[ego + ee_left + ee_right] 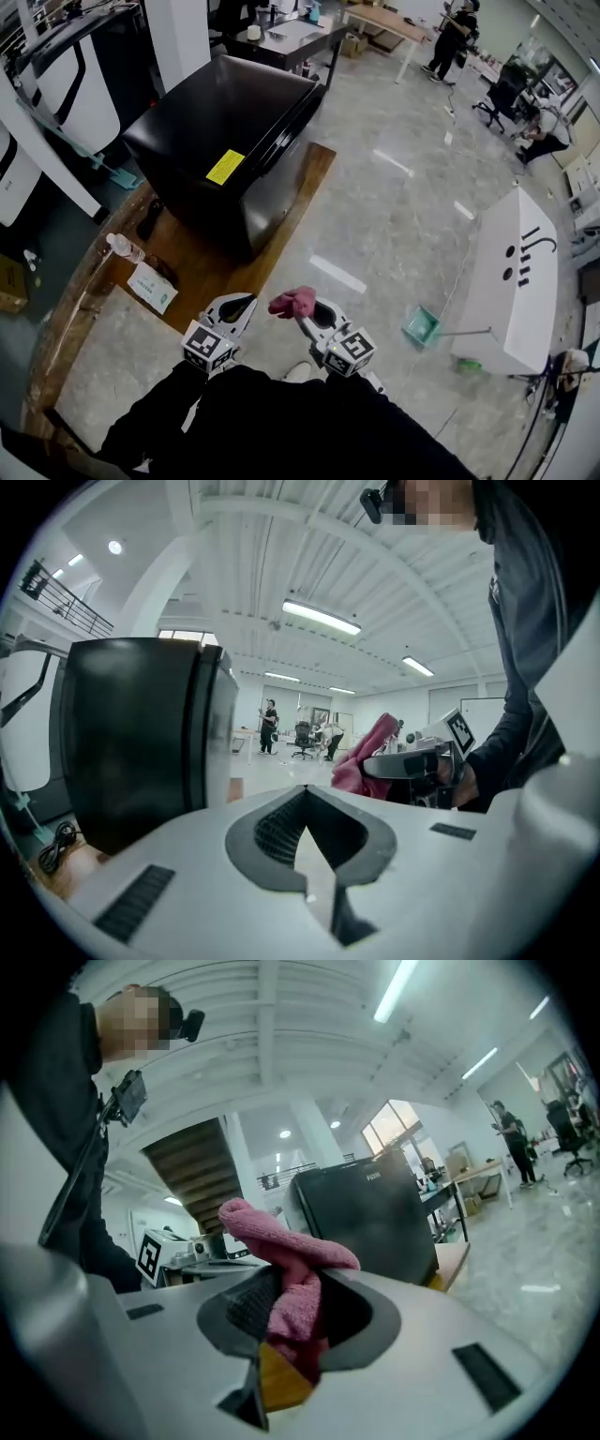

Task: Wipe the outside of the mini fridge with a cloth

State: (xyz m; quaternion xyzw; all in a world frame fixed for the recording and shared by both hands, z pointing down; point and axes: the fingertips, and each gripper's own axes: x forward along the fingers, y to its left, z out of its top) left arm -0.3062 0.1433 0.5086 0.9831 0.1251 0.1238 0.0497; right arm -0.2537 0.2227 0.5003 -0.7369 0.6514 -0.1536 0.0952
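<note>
The black mini fridge stands on a wooden platform, ahead and slightly left of me, with a yellow label on top. My right gripper is shut on a pink cloth, held in the air short of the fridge and apart from it. In the right gripper view the cloth bulges out from between the jaws, with the fridge behind. My left gripper hovers beside it, shut and empty. The left gripper view shows the fridge at left and the cloth at right.
A water bottle and a packet of wipes lie on the platform's near left corner, with a black cable by the fridge. A teal dustpan and a white machine are on the floor at right. People stand far off.
</note>
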